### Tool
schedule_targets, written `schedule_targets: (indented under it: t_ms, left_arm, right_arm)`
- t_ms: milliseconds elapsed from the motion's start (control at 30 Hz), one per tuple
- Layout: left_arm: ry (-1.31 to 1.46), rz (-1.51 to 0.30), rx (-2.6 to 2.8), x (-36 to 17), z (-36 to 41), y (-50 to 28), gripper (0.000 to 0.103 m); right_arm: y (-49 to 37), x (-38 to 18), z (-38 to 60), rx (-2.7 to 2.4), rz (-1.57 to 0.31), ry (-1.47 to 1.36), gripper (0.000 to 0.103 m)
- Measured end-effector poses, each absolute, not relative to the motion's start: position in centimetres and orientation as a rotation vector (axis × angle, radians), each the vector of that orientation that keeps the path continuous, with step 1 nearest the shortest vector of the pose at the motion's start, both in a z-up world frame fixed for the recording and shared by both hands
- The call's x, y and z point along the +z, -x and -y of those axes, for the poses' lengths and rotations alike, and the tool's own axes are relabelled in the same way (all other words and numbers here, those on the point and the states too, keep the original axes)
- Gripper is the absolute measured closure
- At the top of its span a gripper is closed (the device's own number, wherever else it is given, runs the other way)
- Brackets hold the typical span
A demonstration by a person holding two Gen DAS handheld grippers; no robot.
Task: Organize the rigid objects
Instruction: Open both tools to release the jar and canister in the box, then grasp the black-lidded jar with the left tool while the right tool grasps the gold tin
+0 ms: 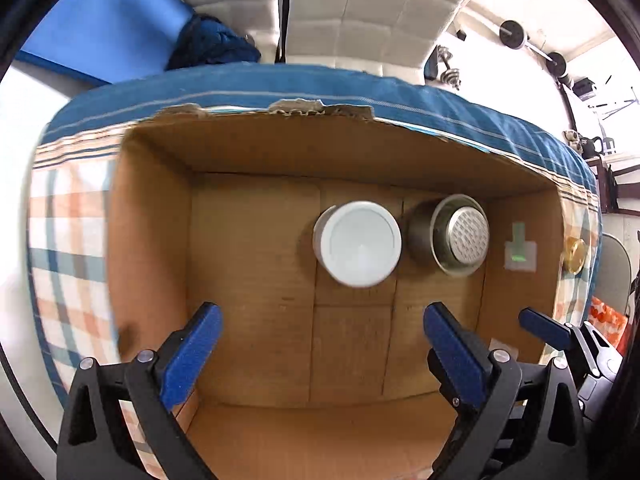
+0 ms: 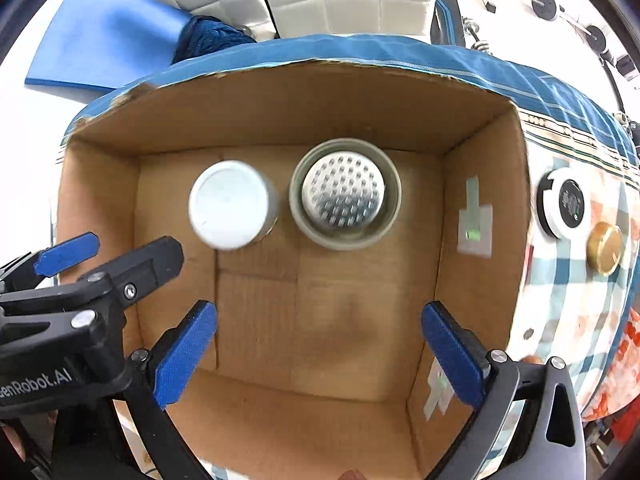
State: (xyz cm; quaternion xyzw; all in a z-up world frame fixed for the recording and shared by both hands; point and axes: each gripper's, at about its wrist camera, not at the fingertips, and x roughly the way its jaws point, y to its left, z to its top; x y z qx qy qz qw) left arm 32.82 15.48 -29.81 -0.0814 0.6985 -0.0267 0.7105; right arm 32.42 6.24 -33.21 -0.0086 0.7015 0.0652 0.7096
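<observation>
A: An open cardboard box (image 2: pixel 280 352) sits on a bed covered in a blue-bordered plaid sheet (image 1: pixel 68 248). Both grippers hang above the box. How do the tongs stand?

B: The left gripper (image 1: pixel 322 344) has its blue-padded jaws spread wide and holds nothing. The right gripper (image 2: pixel 320 344) is the same, wide open and empty. In the right wrist view the left gripper shows at the left edge, and its black body carries white lettering that reads "enRobot.AI" (the start of the word is cut off).

A: And the contents?

B: Two items stand side by side near the far wall of the box. One is a white-lidded container (image 2: pixel 229 205), the other a metal tin (image 2: pixel 345 199) with a dimpled silver disc inside it. They are just beside each other; whether they touch cannot be told.

A: Anything outside the box?

B: On the sheet to the right lie a round black-and-white device (image 2: pixel 562 203) and, just beside it, a gold lid (image 2: pixel 605 249). The print on the device is too small to read. Taped white labels (image 2: pixel 474 220) on the box's right inner wall show a green mark, also unreadable.
</observation>
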Motion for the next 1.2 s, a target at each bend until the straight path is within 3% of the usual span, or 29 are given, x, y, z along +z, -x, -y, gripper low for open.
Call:
schedule_targets:
  t_ms: [767,1200]
  left_arm:
    - [0.143,-1.348,-0.077,-19.2,-13.7,-21.7,0.000]
    - [0.094,-1.306,-0.245,-16.6,0.2,-26.5,0.000]
  right_arm:
    - [-19.8,-23.9,-3.7,0.235,-1.434,-0.032,0.000]
    - [-22.7,-21.6,13.6,-0.005,-1.409,-0.145,0.000]
